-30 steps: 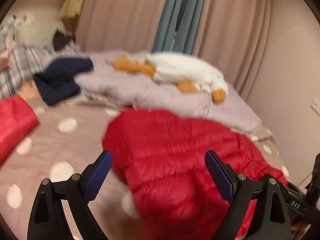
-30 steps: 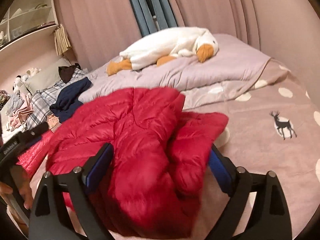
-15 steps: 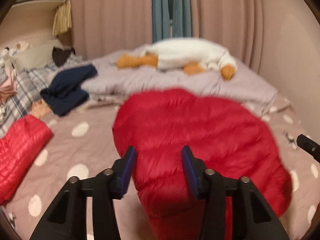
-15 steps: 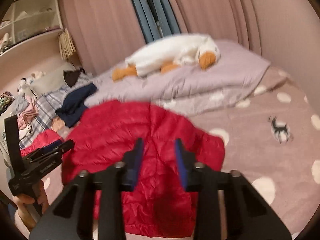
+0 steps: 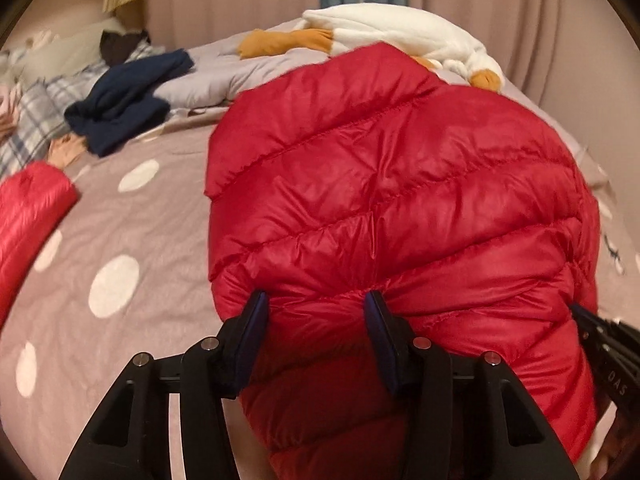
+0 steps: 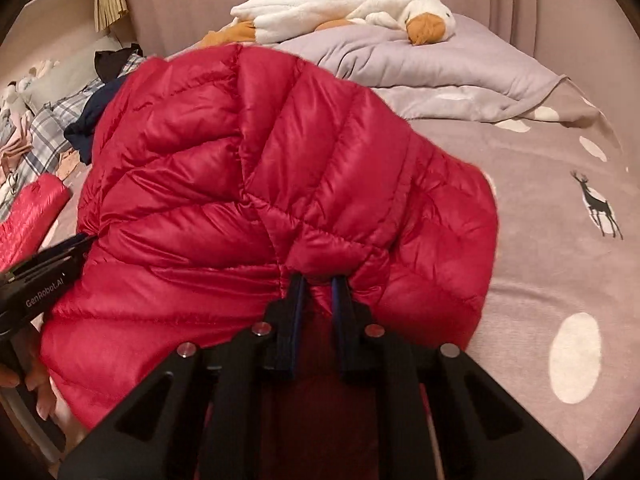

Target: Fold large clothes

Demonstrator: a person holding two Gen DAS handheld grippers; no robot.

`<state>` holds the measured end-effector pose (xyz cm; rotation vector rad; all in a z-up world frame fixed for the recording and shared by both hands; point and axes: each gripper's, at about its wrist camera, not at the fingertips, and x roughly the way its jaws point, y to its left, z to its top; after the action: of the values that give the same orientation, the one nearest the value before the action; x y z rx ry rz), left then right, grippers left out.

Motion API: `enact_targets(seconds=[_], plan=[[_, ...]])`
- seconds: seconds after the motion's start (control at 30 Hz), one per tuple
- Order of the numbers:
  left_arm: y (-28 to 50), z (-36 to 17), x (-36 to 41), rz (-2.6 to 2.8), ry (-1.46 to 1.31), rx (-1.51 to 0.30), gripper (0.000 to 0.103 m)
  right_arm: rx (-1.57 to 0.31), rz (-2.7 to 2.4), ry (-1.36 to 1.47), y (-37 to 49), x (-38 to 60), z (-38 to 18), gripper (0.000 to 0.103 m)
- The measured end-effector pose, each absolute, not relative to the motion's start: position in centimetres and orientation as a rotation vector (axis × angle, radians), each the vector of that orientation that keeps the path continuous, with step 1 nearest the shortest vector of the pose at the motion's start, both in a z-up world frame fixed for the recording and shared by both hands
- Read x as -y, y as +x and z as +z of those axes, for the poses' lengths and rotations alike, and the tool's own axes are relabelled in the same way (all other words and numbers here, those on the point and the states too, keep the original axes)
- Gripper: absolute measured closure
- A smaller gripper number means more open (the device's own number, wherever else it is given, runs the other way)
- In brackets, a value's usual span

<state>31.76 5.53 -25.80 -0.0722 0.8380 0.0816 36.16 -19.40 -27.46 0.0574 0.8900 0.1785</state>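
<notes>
A red down jacket [image 5: 400, 180] lies puffed up on the dotted bed sheet [image 5: 120, 240] and fills the middle of both views. My left gripper [image 5: 316, 308] has the jacket's thick near edge bunched between its blue pads, whose jaws are opening slightly. In the right wrist view the same jacket [image 6: 240, 160] gathers into a pinch, and my right gripper [image 6: 318, 284] is shut on that narrow fold. Each gripper shows at the edge of the other's view: the right one [image 5: 600, 340], the left one [image 6: 48, 272]. The jacket's underside is hidden.
A second red garment [image 5: 28, 208] lies at the left. Behind it are a navy garment [image 5: 124, 100] and plaid clothes [image 5: 28, 120]. A white goose plush [image 6: 340, 4] rests on a lilac blanket [image 6: 420, 60] at the back, before curtains.
Both grippers went from wide open to closed on the jacket's near edge. Both have dropped and tilted down, so the jacket now looms much larger in each view.
</notes>
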Motion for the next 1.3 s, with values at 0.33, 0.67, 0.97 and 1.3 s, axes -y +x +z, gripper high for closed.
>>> enact_targets(seconds=[0.33,0.67,0.97,1.3], plan=[[25.8,-17.4,-5.3,0.099,-0.162,-0.708,0.054,-0.701,0.178,0.141,30.4,21.8,-17.3,0.086],[14.4,-8.4,-2.9,0.061,-0.015,-0.366,0.054,-0.438,0.216,0.038,19.9,21.7,-9.4,0.086],[11.4,-7.3,-3.1,0.021,-0.049,-0.332,0.054,-0.381,0.194,-0.007,14.8,22.0,-7.7,0.086],[9.6,-6.8,-3.6,-0.041,-0.121,-0.274,0.012,-0.335,0.178,-0.005,13.1,22.2,-7.2,0.055]])
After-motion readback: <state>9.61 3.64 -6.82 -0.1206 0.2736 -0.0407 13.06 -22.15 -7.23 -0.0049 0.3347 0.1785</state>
